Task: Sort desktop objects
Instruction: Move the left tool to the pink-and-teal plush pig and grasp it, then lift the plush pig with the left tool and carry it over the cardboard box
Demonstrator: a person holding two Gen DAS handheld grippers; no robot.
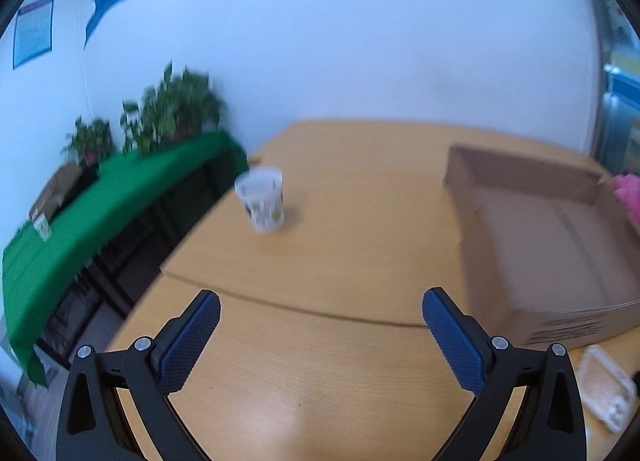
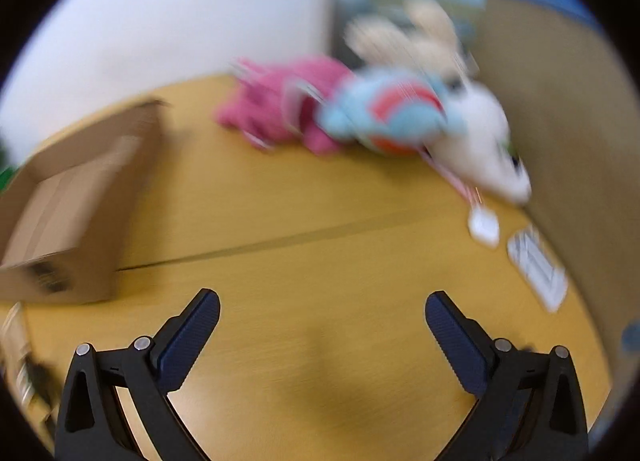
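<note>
No legible text anywhere.

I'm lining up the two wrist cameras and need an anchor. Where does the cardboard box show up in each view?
Left wrist view: the cardboard box fills the right side, open top showing, on the wooden desk.
Right wrist view: the cardboard box sits at the left edge, blurred.
Shared landmark: the seam across the desk runs just in front of the box in both views; the pink plush lies beyond the box's far side.
</note>
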